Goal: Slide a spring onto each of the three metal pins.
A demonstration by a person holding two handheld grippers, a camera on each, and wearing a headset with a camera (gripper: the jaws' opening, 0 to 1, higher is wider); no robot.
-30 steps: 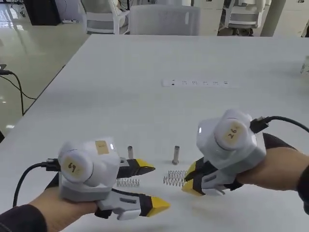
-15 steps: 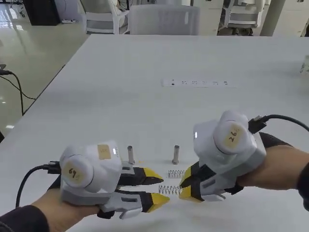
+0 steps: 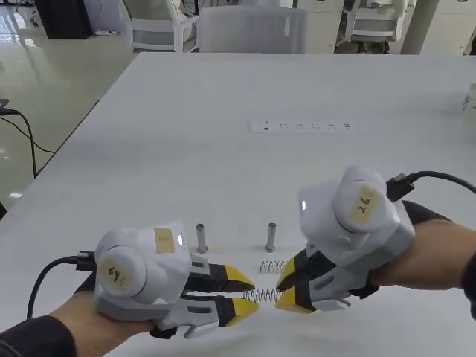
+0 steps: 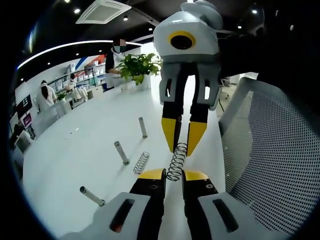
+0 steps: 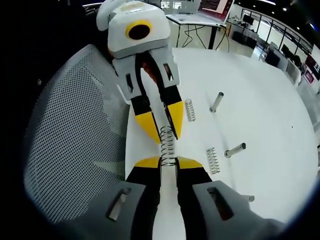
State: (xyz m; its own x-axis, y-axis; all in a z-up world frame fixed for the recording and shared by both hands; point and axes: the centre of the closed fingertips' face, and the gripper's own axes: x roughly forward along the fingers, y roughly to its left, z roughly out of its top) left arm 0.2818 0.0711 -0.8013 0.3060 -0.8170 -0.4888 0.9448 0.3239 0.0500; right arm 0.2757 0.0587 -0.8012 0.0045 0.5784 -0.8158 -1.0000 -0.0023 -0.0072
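Spring [image 3: 262, 295] held endwise by left hand-held gripper [image 3: 251, 294] and right hand-held gripper [image 3: 281, 290], upright pin [image 3: 271, 237] just behind.

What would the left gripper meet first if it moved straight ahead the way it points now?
Probably the right gripper, facing the left gripper along the spring both hold; only that spring lies between.

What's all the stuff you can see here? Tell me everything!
Held spring: one, silver, gripped at both ends.
Loose springs: two, silver, lying on the table.
Pins: three, grey metal, standing on the table.
Power strip: one, white, farther along the table.
Table: one, white.
Chairs: several, grey and white, beyond the table.
Left gripper: one, white, yellow tips, holding one spring end.
Right gripper: one, white, yellow tips, holding the other end.
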